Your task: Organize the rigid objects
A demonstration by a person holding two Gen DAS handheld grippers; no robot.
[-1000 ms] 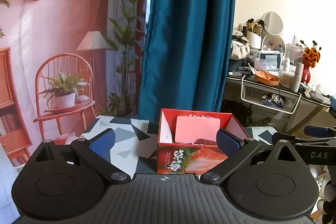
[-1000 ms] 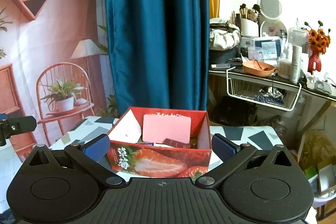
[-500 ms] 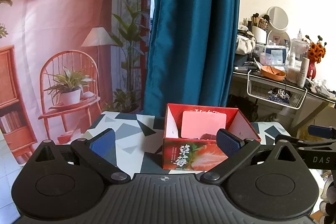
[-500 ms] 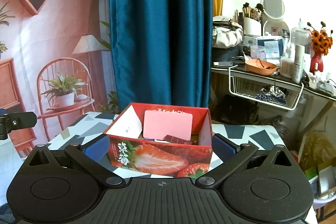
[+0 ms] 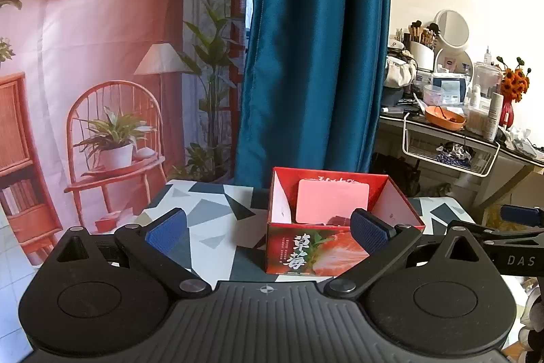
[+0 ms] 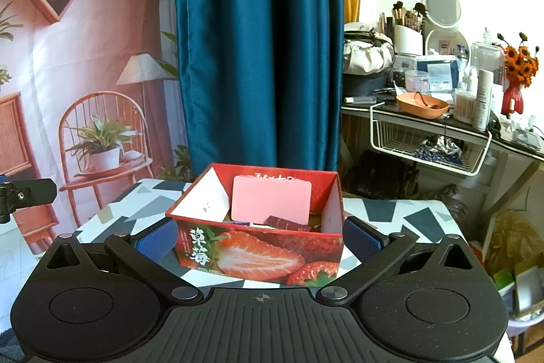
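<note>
Box point(image 6: 258, 256) printed 草莓, strawberry picture, at tabletop point(image 5: 217, 227) far edge; our left gripper point(image 5: 268, 230) and right gripper point(image 6: 258, 238) level, both spread apart, empty.

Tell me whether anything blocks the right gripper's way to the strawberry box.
Nothing visible does. In the right wrist view the strawberry box sits directly ahead of the open right gripper on the patterned table, with no object between them. The pink card and other small items lie inside the box, not in the way.
</note>
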